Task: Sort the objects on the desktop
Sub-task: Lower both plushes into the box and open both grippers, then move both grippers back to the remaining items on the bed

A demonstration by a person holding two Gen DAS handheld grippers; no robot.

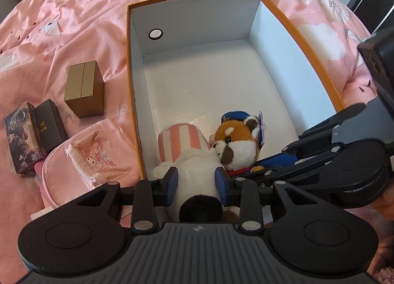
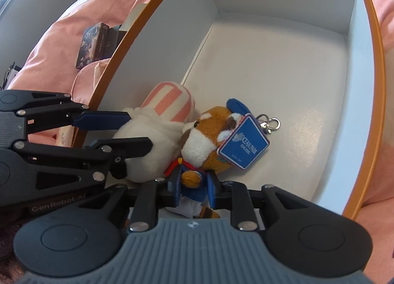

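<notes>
An orange-rimmed box [image 1: 197,20] with a white inside lies open on the pink bedding. In its near corner lie two plush toys side by side. One is a white plush [image 1: 194,163] with a pink-striped end. The other is a red panda plush [image 1: 236,146] in a blue cap, with a blue tag [image 2: 243,146] and a key clip. My left gripper [image 1: 197,183] points down with its blue pads pressed on the white plush's body. My right gripper [image 2: 193,190] is shut on the red panda plush [image 2: 204,141] at its blue-clad torso. The left gripper [image 2: 140,130] reaches in from the left in the right wrist view.
Left of the box on the pink bedding [image 1: 73,12] stand a gold box [image 1: 83,89], a black box [image 1: 50,123] and an illustrated box [image 1: 21,138]. A pink pouch [image 1: 93,158] lies against the box's near left corner. The rest of the box floor [image 2: 283,62] is bare.
</notes>
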